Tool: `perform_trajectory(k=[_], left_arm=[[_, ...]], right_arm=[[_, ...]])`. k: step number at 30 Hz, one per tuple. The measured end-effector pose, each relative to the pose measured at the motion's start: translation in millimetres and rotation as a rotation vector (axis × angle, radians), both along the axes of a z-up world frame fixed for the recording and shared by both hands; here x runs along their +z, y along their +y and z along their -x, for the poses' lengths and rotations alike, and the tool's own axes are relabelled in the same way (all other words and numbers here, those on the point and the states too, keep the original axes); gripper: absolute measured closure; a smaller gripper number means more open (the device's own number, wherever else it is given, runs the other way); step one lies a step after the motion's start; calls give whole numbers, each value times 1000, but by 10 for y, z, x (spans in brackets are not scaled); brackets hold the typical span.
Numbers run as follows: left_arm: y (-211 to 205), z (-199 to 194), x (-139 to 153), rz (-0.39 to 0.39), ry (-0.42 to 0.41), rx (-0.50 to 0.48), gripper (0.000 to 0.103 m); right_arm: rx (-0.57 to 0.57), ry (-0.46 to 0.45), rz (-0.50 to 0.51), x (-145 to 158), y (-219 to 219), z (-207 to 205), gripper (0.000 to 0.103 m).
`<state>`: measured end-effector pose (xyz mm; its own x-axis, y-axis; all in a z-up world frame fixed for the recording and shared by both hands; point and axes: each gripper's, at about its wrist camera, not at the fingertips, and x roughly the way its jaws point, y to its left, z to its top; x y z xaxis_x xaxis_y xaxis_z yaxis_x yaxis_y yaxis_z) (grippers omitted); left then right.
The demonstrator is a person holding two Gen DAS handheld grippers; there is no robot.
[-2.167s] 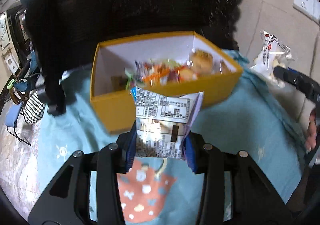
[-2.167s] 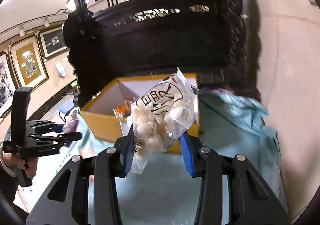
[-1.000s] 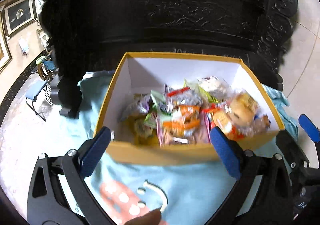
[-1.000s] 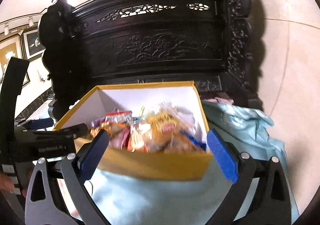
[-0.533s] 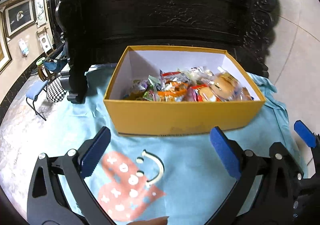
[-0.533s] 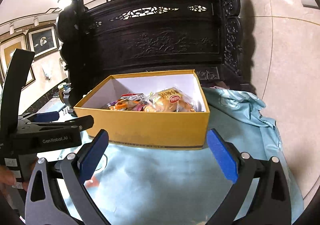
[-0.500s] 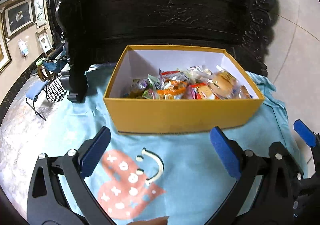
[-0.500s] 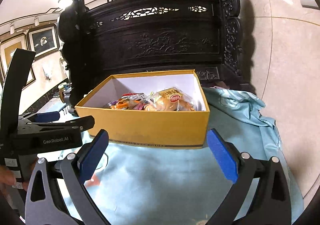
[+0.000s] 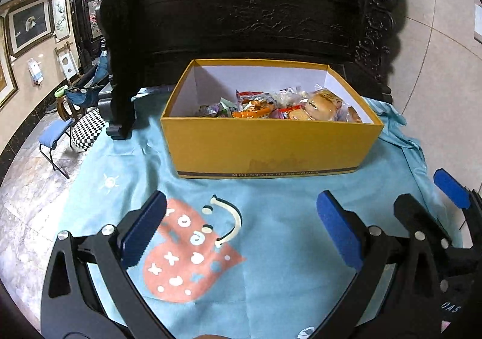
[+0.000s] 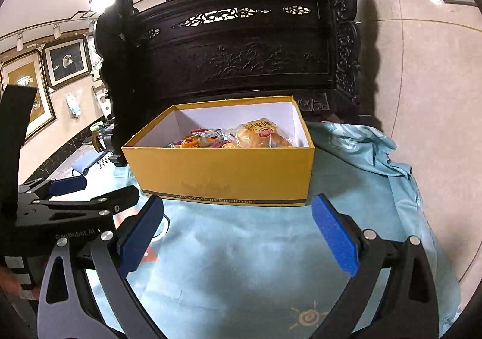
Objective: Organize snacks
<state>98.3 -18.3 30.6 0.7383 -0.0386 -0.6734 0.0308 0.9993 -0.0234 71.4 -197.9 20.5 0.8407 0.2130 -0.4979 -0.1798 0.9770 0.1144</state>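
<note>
Left wrist view: left gripper (image 9: 241, 233) spread wide, nothing btwn its blue pads (image 9: 144, 233), hovering over light blue cloth (image 9: 286, 278). Straight ahead of the fingers, well apart from the tips, sits yellow box (image 9: 271, 146) on the cloth, open top, white inside. Snack packets (image 9: 259, 107) piled in the box, mostly toward its right half; wrapped bun (image 9: 320, 104) on top at the far-right end. Left part of box floor hidden by the front wall. Just ahead of the left pad, btwn gripper & box: pink printed patch (image 9: 186, 263) w/ white curved line on the cloth. Right gripper (image 9: 427, 209) shows at the right edge, beside this one, also spread. Dark carved wood furniture (image 9: 250, 13) right behind the box.

Right wrist view: right gripper (image 10: 238, 233) released, pads wide apart, empty, above the cloth (image 10: 256, 272). Box (image 10: 223, 176) dead ahead, slightly left of centre, near but not touching the tips. Bun pack (image 10: 259, 135) w/ red label sits high at the box's right end; other packets (image 10: 201, 140) lower, to its left. Left gripper (image 10: 75, 191) in view at far left, fingers apart, pointing toward the box's near-left corner. Cloth rumpled to the right of the box. Carved furniture (image 10: 241, 49) behind.
</note>
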Motion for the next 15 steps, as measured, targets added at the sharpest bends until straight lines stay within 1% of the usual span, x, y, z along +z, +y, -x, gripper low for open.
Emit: perform_trajectory(k=[7, 15], left_arm=[[-34, 40, -19, -12, 5, -11, 2], [-22, 86, -5, -28, -8, 22, 2]], right_arm=[[0, -1, 1, -4, 4, 3, 4], [-6, -2, 4, -14, 4, 23, 1]])
